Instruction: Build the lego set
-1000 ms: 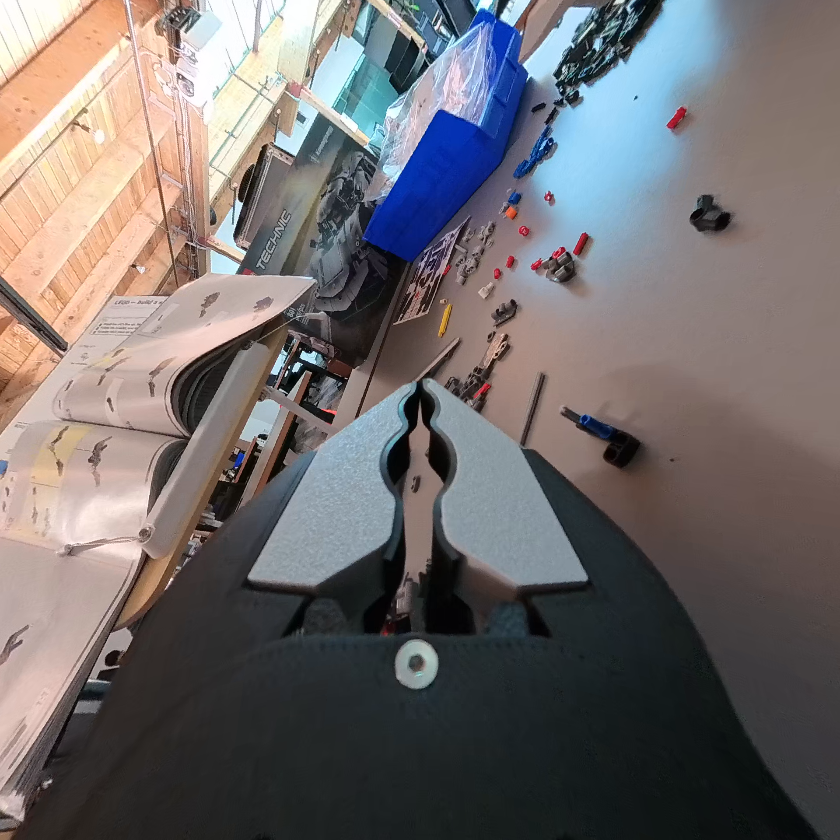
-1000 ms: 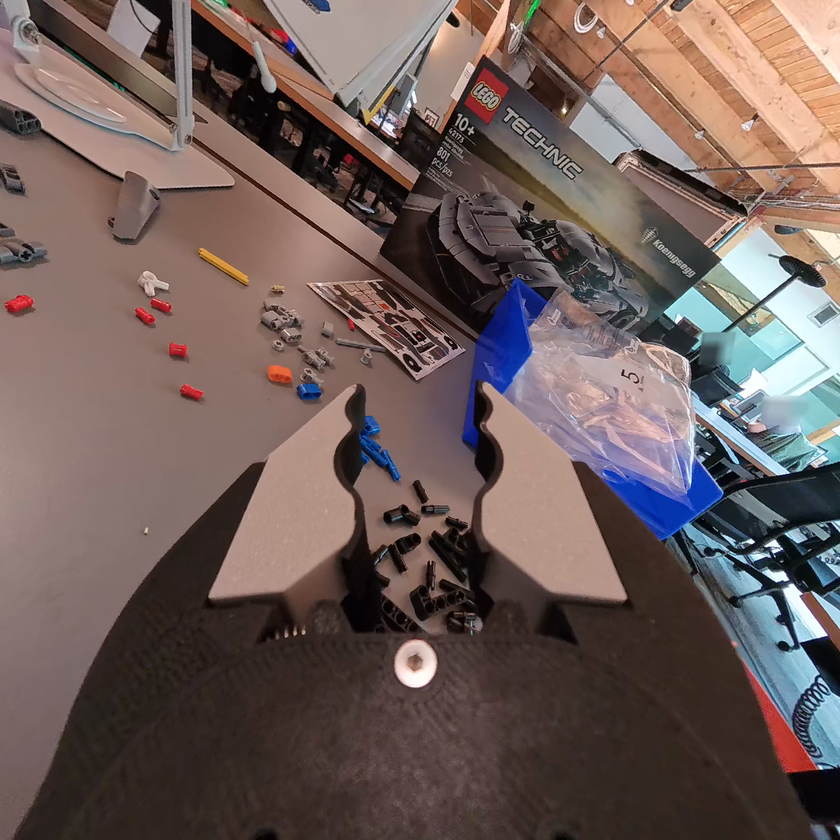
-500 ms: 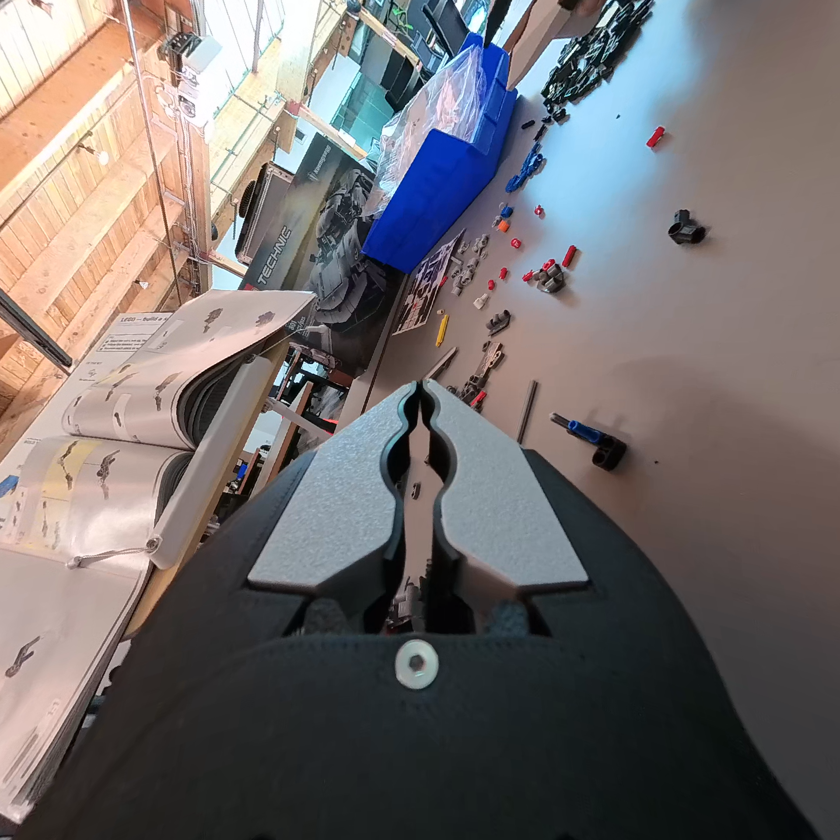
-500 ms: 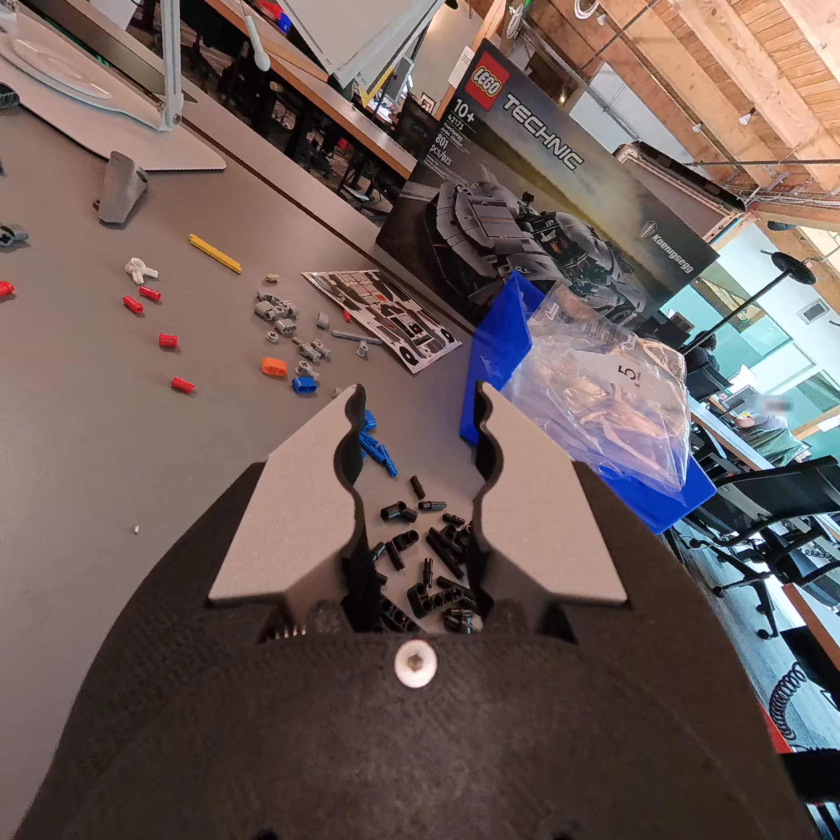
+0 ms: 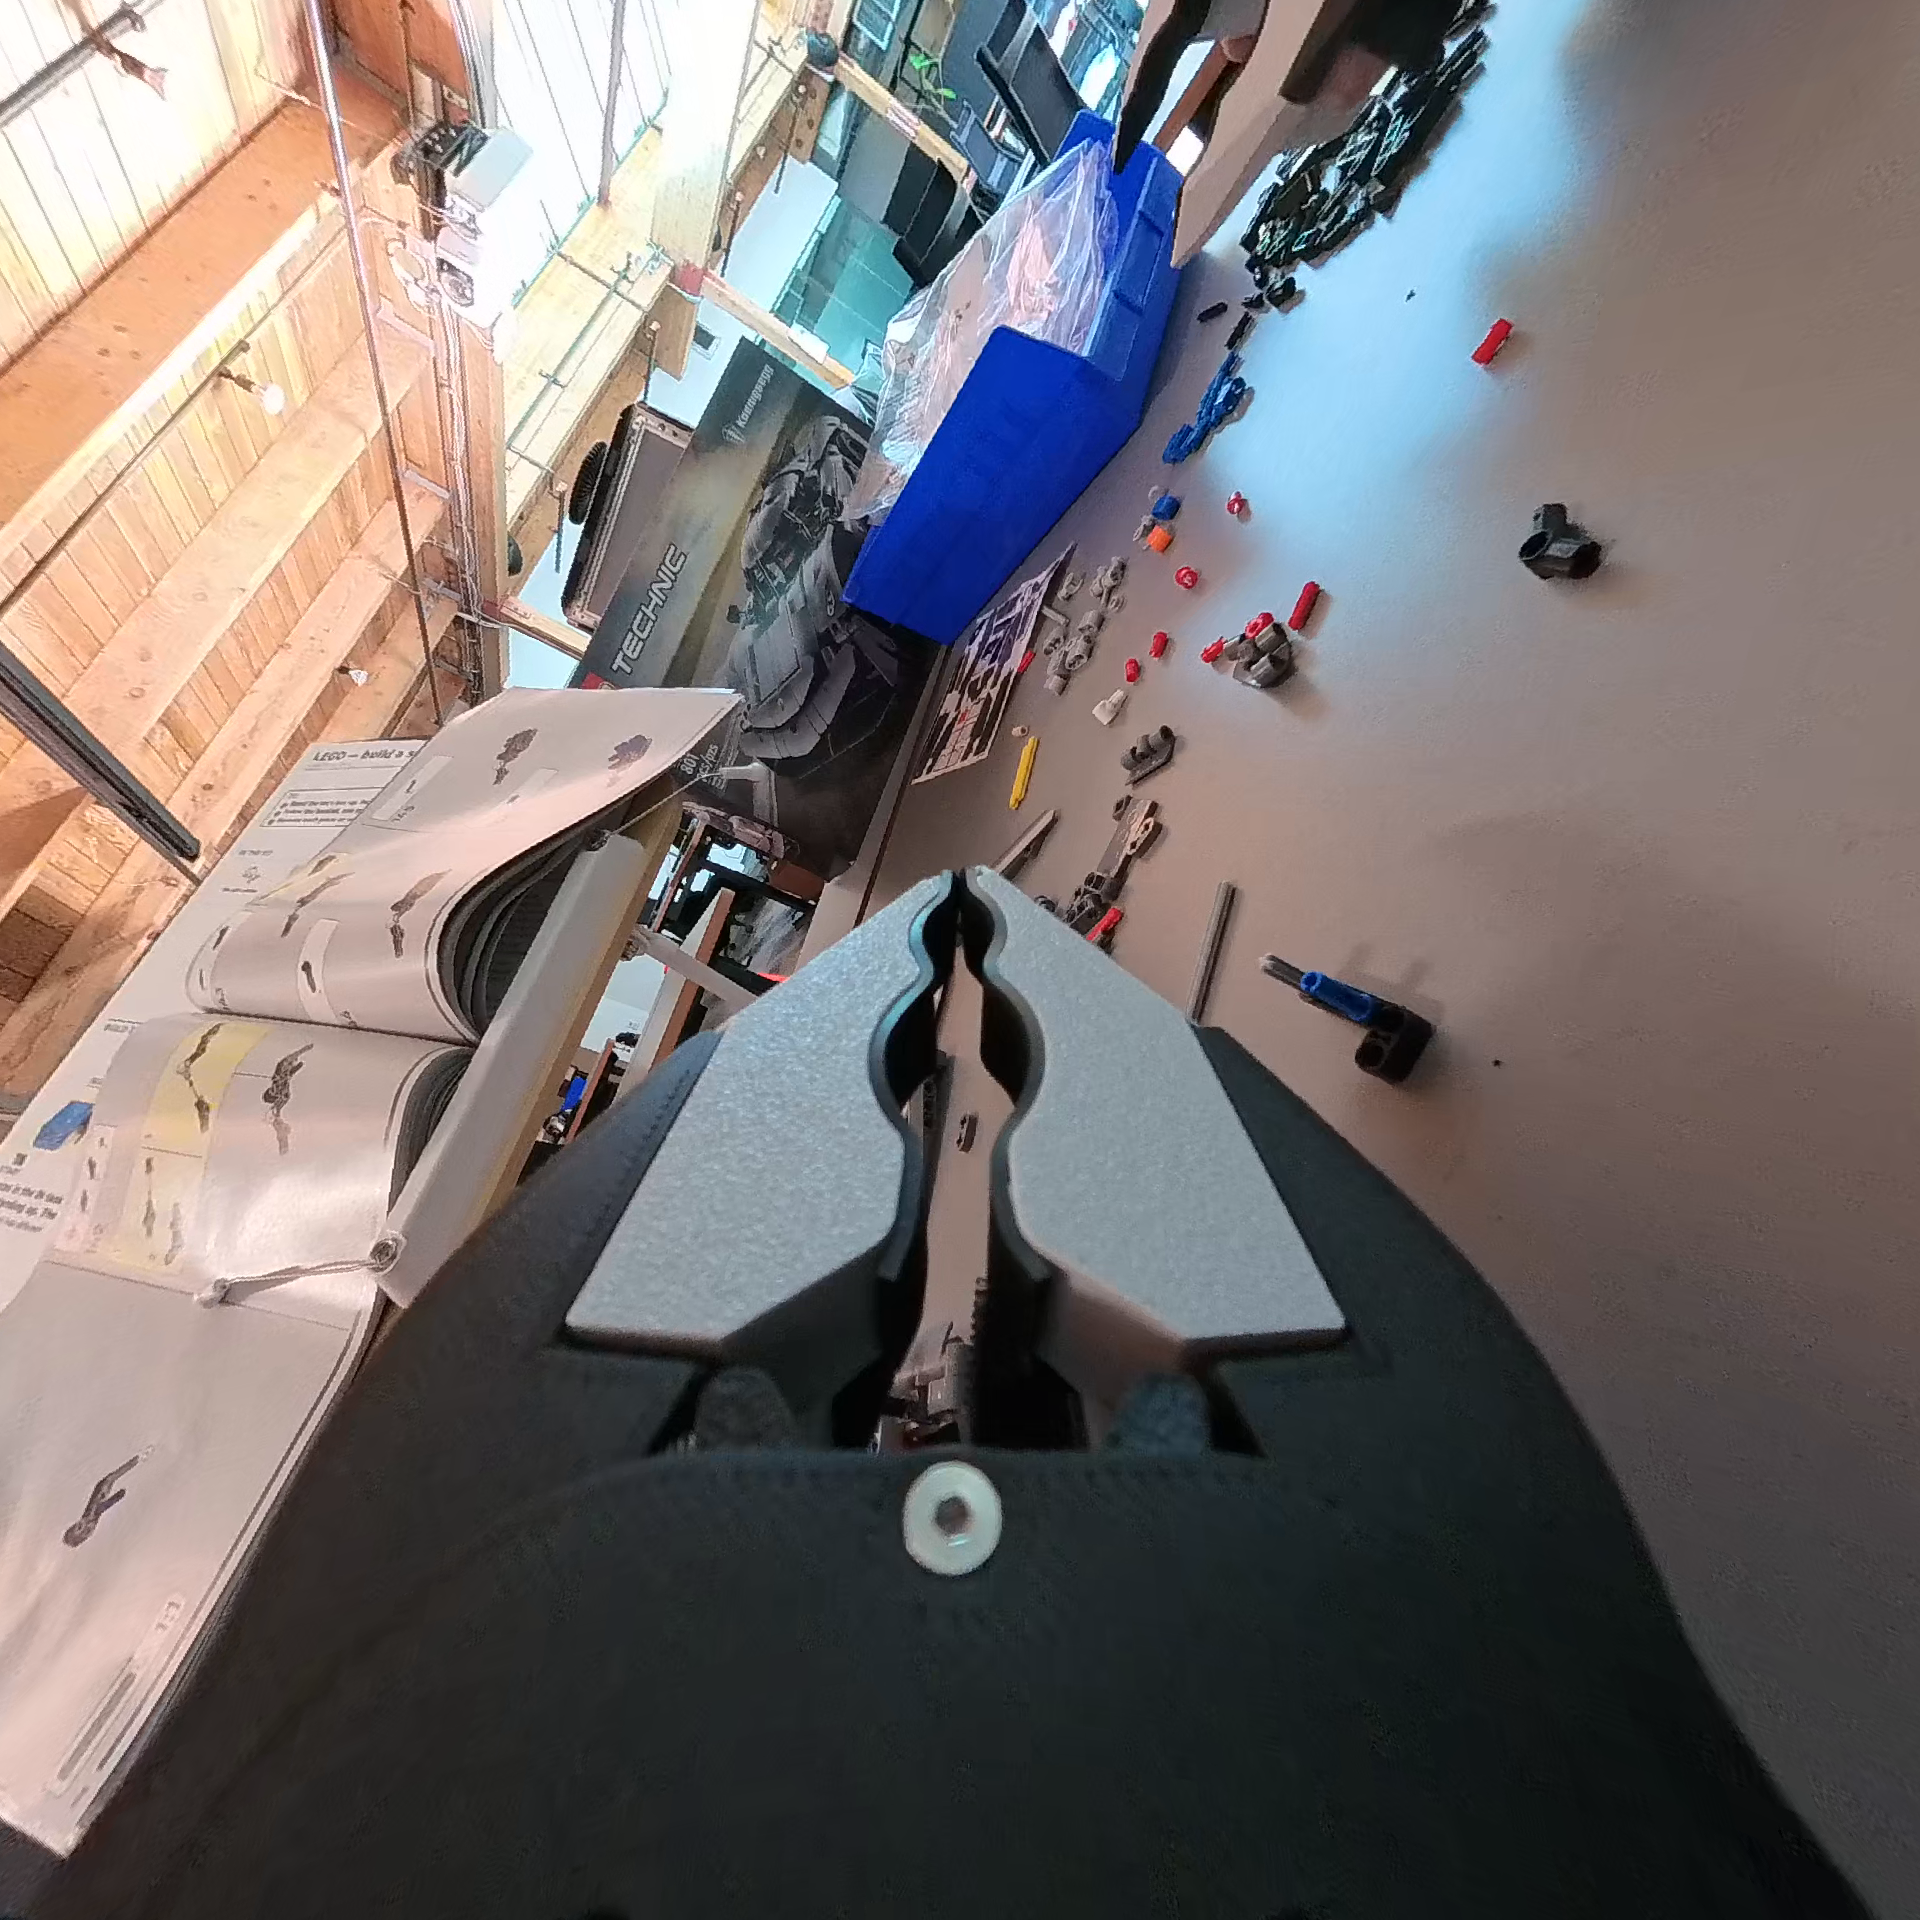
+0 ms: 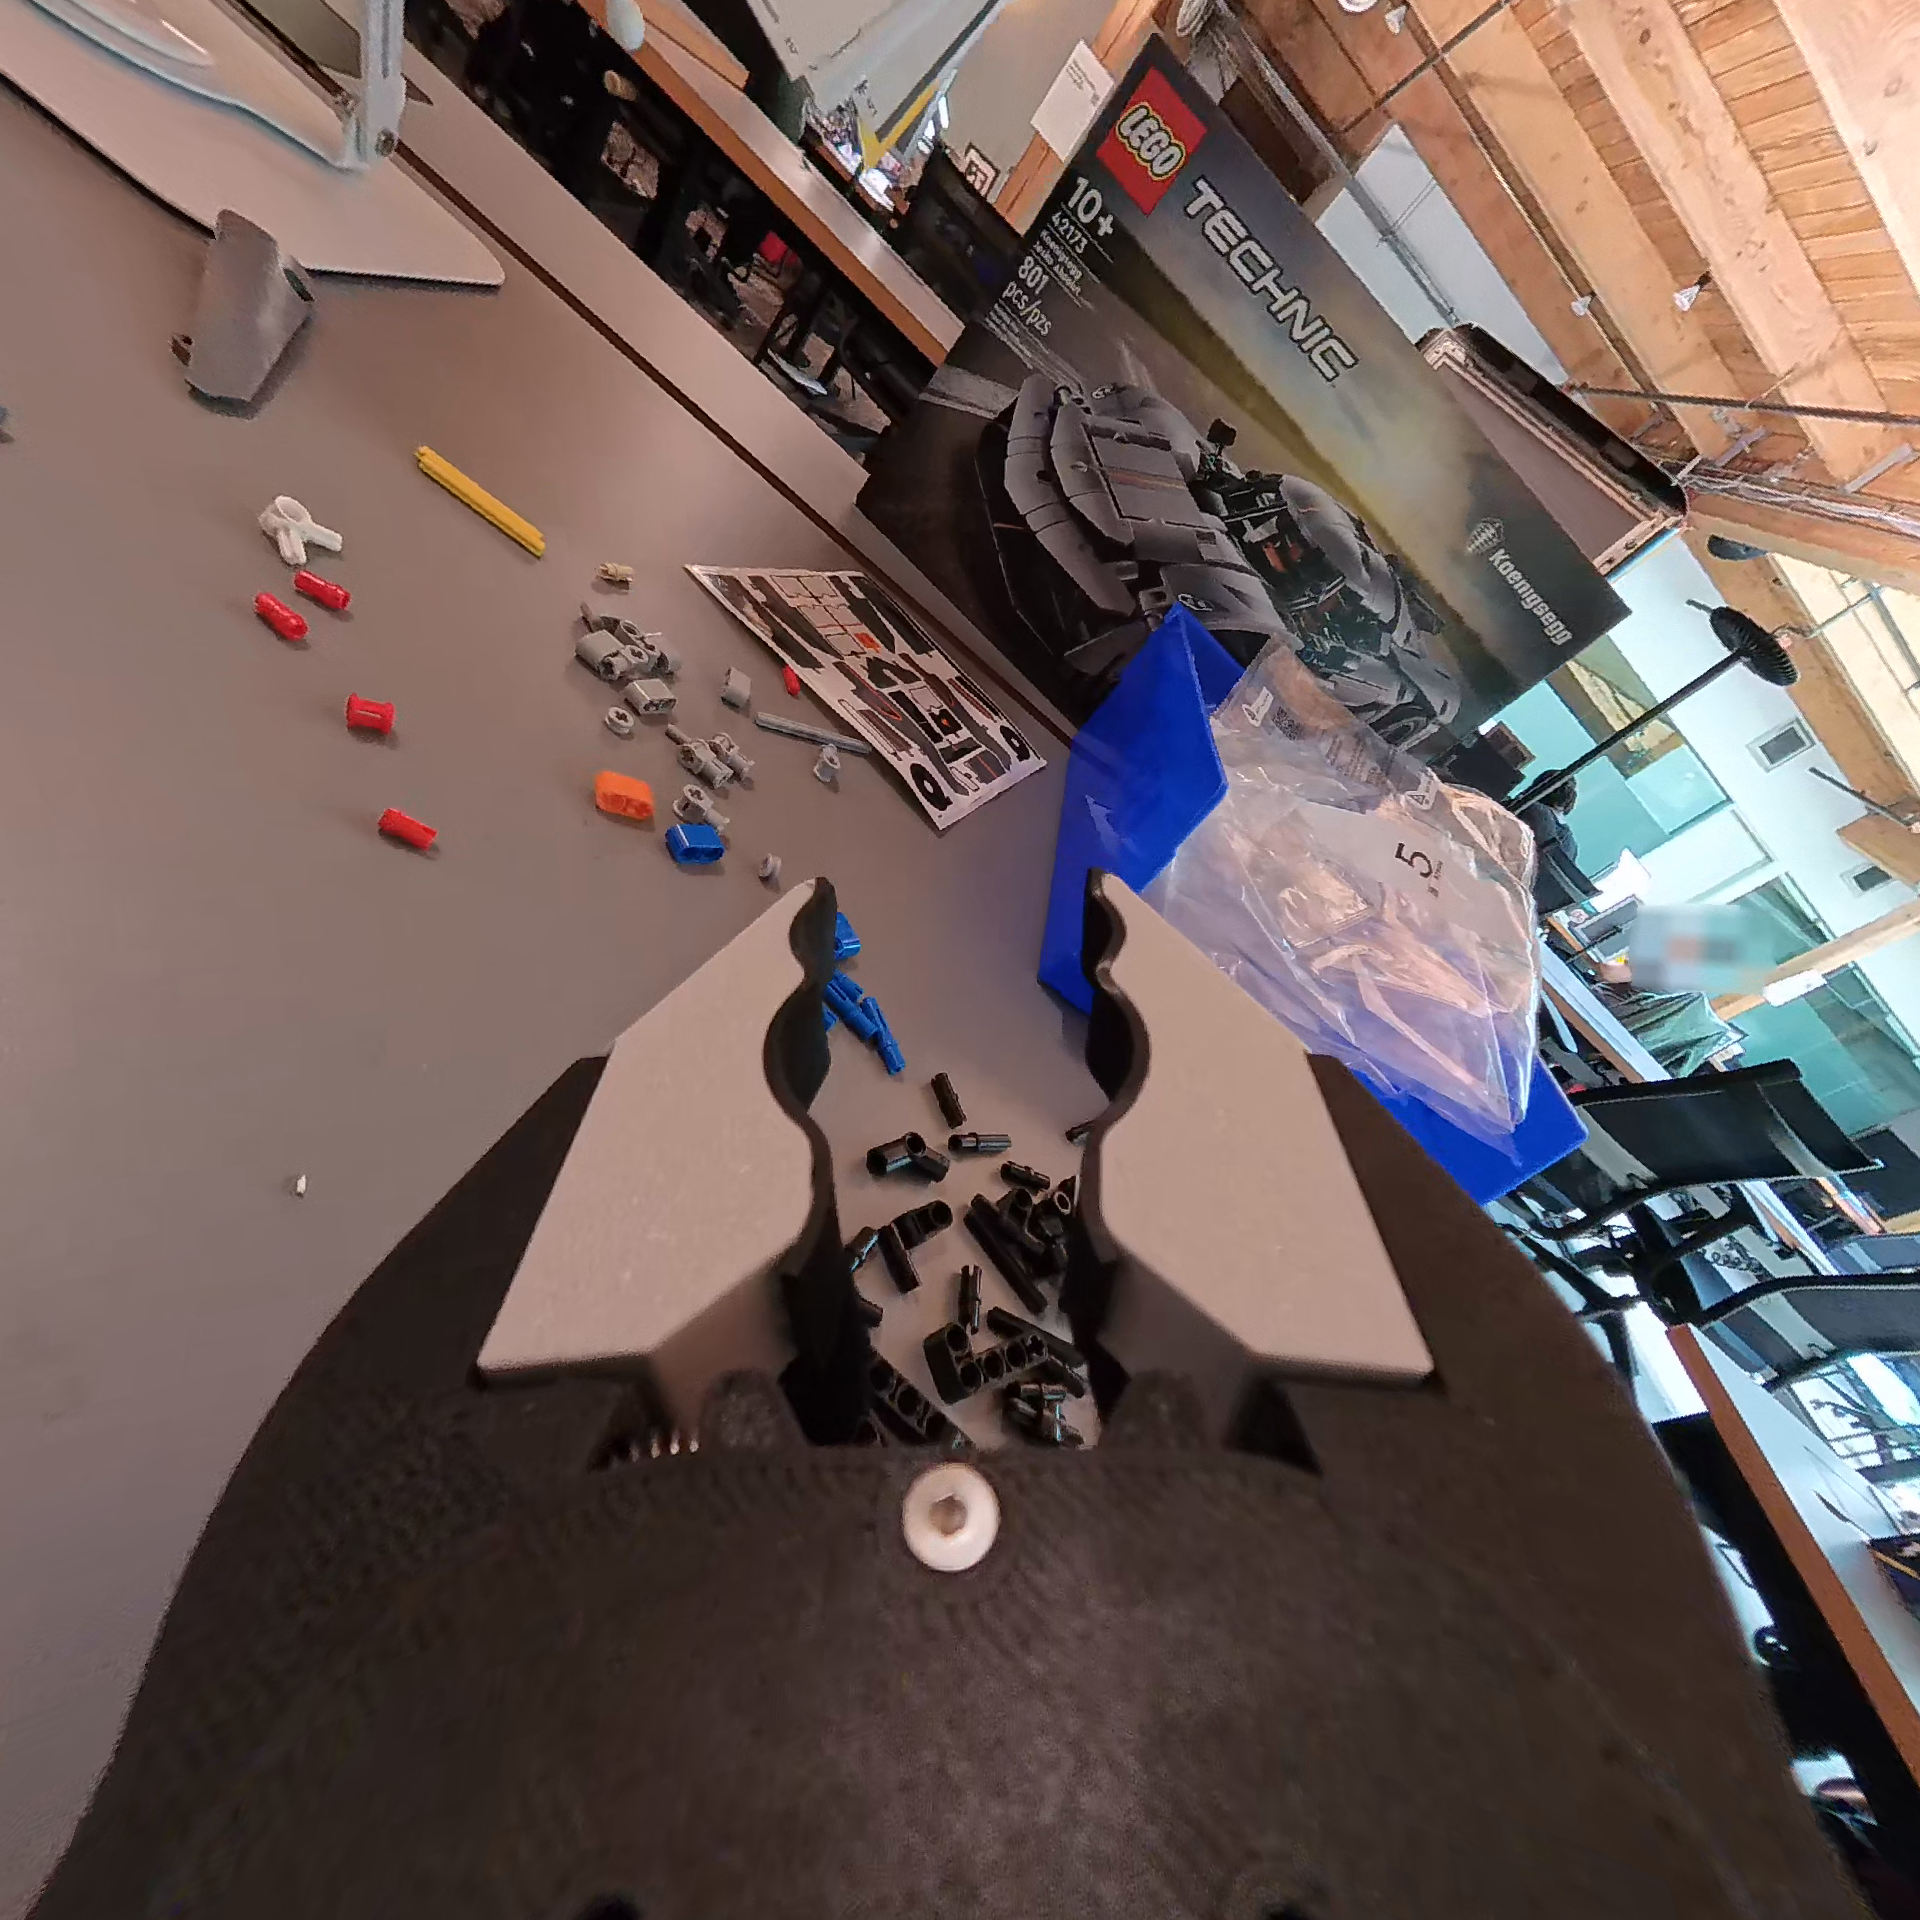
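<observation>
Blue bin, grey table, red pins, a yellow axle, seemingly black connectors.

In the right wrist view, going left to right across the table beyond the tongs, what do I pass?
Red cylindrical pin → orange oval brick → printed sticker sheet → blue plastic bin → clear plastic bag.

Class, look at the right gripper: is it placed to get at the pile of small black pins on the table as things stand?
Probably yes: the right gripper is open, and the black pins lie loose on the table between its fingers, nothing covering them.
</observation>
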Demonstrator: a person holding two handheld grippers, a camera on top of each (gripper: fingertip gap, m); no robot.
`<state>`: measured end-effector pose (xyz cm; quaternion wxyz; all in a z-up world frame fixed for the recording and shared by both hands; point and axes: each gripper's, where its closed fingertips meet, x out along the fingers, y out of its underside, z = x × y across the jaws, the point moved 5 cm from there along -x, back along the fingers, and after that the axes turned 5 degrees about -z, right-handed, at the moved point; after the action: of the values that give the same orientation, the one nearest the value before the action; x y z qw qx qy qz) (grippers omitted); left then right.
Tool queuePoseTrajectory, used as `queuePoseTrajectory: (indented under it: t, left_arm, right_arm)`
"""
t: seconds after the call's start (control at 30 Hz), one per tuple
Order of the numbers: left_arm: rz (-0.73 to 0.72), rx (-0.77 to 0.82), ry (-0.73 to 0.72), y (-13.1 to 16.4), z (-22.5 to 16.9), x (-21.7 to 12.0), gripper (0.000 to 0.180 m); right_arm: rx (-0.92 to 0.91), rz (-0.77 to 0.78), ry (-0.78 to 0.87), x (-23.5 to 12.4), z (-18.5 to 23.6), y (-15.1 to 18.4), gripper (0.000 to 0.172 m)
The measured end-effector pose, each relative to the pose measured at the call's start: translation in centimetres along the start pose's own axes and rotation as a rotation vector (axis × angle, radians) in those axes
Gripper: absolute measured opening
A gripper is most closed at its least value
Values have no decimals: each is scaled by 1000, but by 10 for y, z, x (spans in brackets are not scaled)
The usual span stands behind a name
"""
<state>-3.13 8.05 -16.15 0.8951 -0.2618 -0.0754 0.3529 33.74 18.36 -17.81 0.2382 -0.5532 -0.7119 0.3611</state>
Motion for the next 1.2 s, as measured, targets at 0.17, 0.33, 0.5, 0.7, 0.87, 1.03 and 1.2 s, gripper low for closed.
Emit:
queuePoseTrajectory:
  t: [0.17, 0.33, 0.5, 0.7, 0.87, 1.03, 1.2]
  left_arm:
    - [-8, 2, 9, -2, -2, 0, 0]
    - [-16, 6, 9, -4, -2, -1, 0]
    - [-17, 11, 11, -5, -3, -1, 0]
    - [-14, 8, 8, -4, -2, -1, 0]
    - [-16, 8, 18, -5, -4, -1, 0]
    - [-9, 3, 19, -2, -4, 0, 0]
    - [-2, 0, 19, 0, -3, 1, 0]
  right_arm:
    - [-51, 15, 5, 0, 4, -1, 45]
    - [-72, 21, 14, 0, 5, -1, 45]
    - [-67, 19, 18, 0, 4, -1, 45]
    - [-72, 21, 25, 0, 3, 0, 44]
    - [-64, 14, 62, -2, -3, -1, 43]
    - [79, -58, 169, -14, -31, -5, 42]
    - [286, -116, 180, -25, -49, 0, 39]
